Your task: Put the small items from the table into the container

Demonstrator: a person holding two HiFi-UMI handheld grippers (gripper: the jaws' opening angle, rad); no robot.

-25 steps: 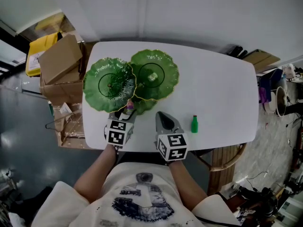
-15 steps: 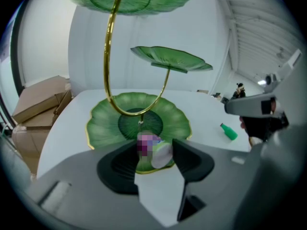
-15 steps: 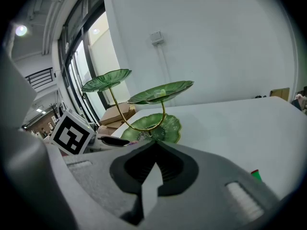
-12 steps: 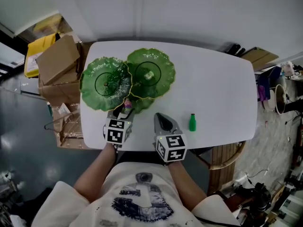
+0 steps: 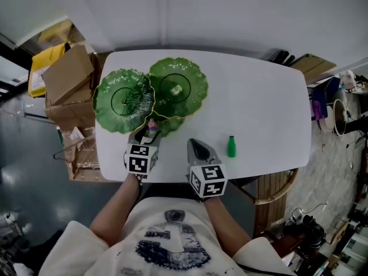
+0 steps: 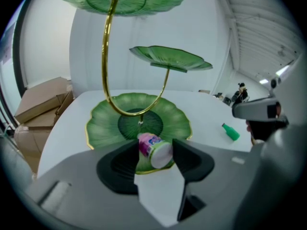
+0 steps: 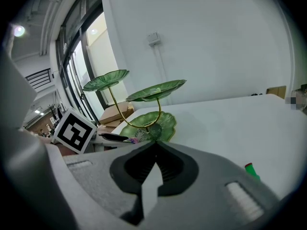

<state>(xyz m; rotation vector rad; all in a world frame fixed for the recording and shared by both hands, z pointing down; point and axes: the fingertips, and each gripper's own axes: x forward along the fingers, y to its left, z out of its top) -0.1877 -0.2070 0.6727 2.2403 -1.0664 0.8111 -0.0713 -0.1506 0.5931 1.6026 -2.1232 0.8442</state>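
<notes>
The left tongs [image 6: 154, 153] stay clenched on a small pink-and-white plastic bottle [image 6: 154, 149]. They hold it tilted over the near edge of the lowest tray of the green leaf-shaped three-tier stand [image 6: 100, 128], as a second ago. Right of the stand, the right tongs [image 7: 154, 152] remain pressed together, empty, above the white surface [image 5: 259, 108]. Further right of the stand a small green bottle [image 5: 232, 146] rests on the surface, unmoved.

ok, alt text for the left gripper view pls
The left hand-held gripper grips a small pink pot over the near rim of the bottom green leaf tray of a three-tier gold-stemmed stand. A small green bottle sits on the white table to the right.
</notes>
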